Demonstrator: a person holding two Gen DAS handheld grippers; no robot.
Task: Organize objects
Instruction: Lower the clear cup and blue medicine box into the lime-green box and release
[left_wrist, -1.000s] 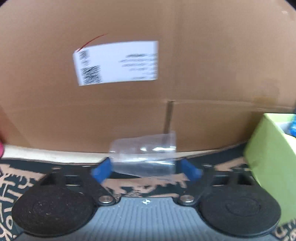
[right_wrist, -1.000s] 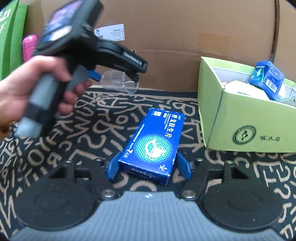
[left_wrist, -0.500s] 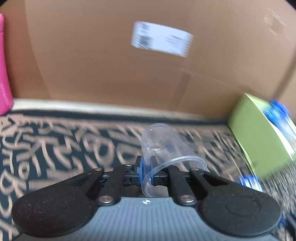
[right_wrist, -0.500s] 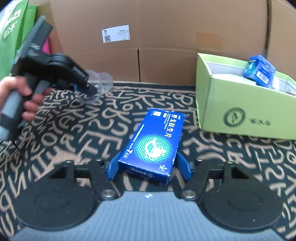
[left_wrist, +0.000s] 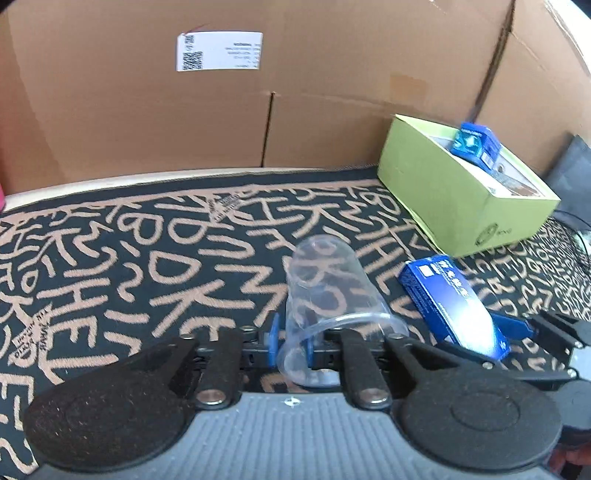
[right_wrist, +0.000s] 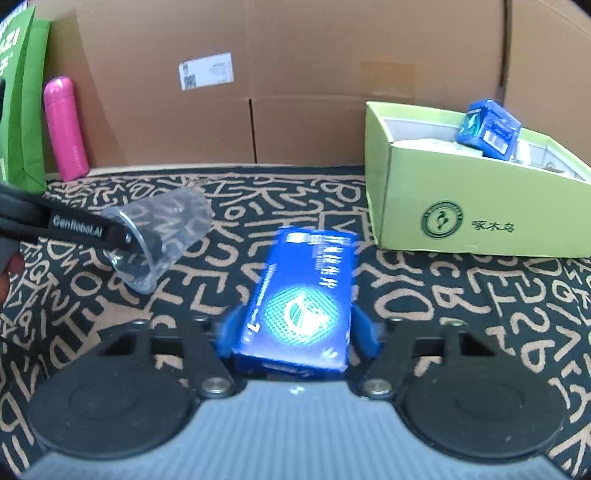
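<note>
L gripper (left_wrist: 291, 341): held low over the patterned mat (left_wrist: 147, 266), jaws clenched on the rim wall of a clear plastic cup (left_wrist: 328, 295); cup tipped on its side, base pointing away toward the green box (left_wrist: 461, 199), mouth toward the camera. In the R wrist view the same cup (right_wrist: 162, 236) hangs off the L gripper's tip (right_wrist: 125, 236), left of the green box (right_wrist: 461, 206); only a sliver of the holding hand shows at the frame edge. R gripper (right_wrist: 299, 332): level, pointing toward the green box, jaws grasping a blue carton (right_wrist: 303, 299) by its long sides; carton motion-blurred, print unreadable. Small blue box (right_wrist: 487, 127) sits tilted atop the green box's contents; rest of contents hard to make out. Pink bottle (right_wrist: 64, 129) stands far left of the green box, against the cardboard wall (right_wrist: 314, 74).
</note>
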